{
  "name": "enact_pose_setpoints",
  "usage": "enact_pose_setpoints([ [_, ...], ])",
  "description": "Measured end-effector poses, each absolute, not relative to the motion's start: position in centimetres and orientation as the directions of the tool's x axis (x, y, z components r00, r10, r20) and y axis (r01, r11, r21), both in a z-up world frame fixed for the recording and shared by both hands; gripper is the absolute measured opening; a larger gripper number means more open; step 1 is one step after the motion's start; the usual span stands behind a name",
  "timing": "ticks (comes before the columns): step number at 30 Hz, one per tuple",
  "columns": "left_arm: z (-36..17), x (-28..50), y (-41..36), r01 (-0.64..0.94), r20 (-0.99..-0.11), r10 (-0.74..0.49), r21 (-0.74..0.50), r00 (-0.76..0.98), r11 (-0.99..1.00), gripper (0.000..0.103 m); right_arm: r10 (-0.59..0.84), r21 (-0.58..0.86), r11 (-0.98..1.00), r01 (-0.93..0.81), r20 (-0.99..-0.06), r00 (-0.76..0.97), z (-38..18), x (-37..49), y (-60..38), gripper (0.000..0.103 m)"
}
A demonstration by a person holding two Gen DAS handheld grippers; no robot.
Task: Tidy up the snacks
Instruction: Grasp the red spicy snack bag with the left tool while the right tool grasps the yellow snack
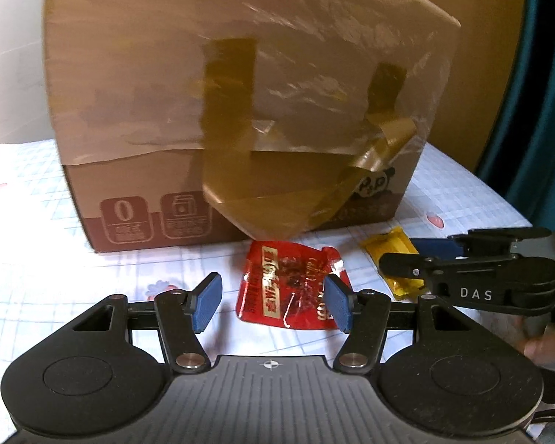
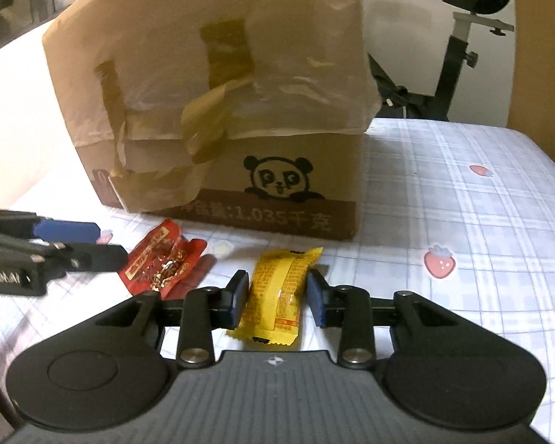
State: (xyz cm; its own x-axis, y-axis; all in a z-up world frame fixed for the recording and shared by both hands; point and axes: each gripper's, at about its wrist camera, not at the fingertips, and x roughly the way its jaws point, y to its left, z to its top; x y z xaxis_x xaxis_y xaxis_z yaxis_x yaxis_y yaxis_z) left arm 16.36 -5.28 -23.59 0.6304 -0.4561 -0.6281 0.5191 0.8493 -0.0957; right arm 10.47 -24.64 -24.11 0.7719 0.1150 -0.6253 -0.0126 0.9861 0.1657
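A red snack packet point(image 1: 288, 285) lies flat on the checked tablecloth in front of a taped cardboard box point(image 1: 240, 111). My left gripper point(image 1: 273, 303) stands open around it; the right pad overlaps the packet's edge and the left pad is clear of it. In the right wrist view a yellow snack packet point(image 2: 277, 296) sits lengthwise between the blue pads, and my right gripper point(image 2: 277, 301) is shut on it. The red packet point(image 2: 166, 262) and the left gripper point(image 2: 92, 244) show at the left there. In the left wrist view the right gripper point(image 1: 414, 255) lies over the yellow packet point(image 1: 392, 255).
The cardboard box point(image 2: 222, 111) with a panda print and loose brown tape stands close behind both packets. The tablecloth point(image 2: 462, 203) with strawberry prints stretches to the right. An exercise bike point(image 2: 462, 55) stands beyond the table. A hand point(image 1: 544, 347) holds the right gripper.
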Motion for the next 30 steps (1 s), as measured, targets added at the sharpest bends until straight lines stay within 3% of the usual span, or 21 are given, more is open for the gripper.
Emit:
enact_pose_setpoints([
  [18, -25.9, 17.6, -8.3, 0.538, -0.643, -0.425, -0.025, 0.637, 0.843, 0.071, 0.119, 0.169, 0.985, -0.016, -0.618, 0.777, -24.2, 10.5, -24.5, 0.037],
  [27, -25.7, 16.6, -8.1, 0.595, -0.622, -0.498, -0.064, 0.604, 0.801, 0.018, 0.120, 0.171, 0.985, -0.016, -0.617, 0.777, -24.2, 10.5, -24.6, 0.037],
  [30, -25.4, 15.9, -8.0, 0.602, -0.608, -0.513, -0.070, 0.606, 0.795, 0.015, 0.120, 0.171, 0.985, -0.016, -0.617, 0.777, -24.2, 10.5, -24.6, 0.037],
])
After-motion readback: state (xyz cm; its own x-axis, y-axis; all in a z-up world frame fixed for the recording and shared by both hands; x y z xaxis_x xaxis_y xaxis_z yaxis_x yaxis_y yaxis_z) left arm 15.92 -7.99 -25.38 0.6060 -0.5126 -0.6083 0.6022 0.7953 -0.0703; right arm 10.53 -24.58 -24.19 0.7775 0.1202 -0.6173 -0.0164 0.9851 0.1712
